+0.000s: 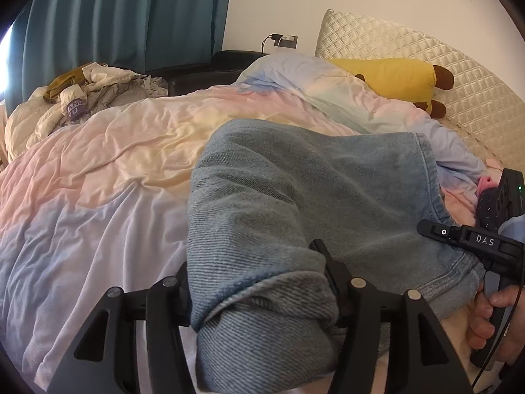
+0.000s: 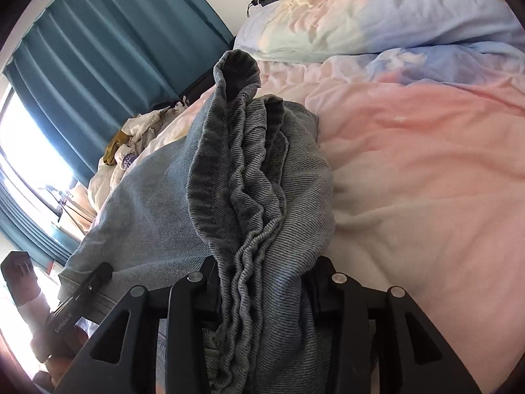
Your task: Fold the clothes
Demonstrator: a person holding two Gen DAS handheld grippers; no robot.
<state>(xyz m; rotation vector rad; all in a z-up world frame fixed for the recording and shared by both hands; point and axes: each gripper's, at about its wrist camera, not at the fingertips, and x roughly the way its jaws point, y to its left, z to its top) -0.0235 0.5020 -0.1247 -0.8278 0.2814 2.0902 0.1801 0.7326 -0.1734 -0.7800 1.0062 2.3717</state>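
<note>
The jeans (image 1: 311, 190), pale blue denim, lie folded over on the pastel duvet (image 1: 98, 170) of a bed, spread across its middle with one hemmed edge curving along the side nearest the headboard. The left gripper (image 1: 259, 282) has a rolled, doubled bundle of the denim filling the gap between its two black fingers (image 1: 334, 272), the fabric bulging out in front of and below them; the jaws stand at a middling width, and whether the pads press on the cloth cannot be told. In the right wrist view, the right gripper (image 2: 262, 282) has a bunched, pleated section of the jeans (image 2: 256, 170) standing up between its fingers (image 2: 193, 292), with a cuff opening rising at the top of the bundle; its jaws are fairly narrow, packed with cloth, and here too a firm pinch cannot be confirmed. The right gripper (image 1: 466, 239) also shows at the right edge of the left view, just beside the denim's hem, with a hand (image 1: 492, 321) wrapped around its handle. The duvet fades from pink through cream to lilac and blue and is heavily creased. Near the quilted cream headboard (image 1: 426, 65) lies a yellow plush toy (image 1: 393, 75) with brown ends. At the bed's far corner sits a heap of crumpled light clothes (image 1: 82, 98), and behind it hang teal curtains (image 1: 131, 16) beside a wall socket (image 1: 285, 41) with a plug in it.
</note>
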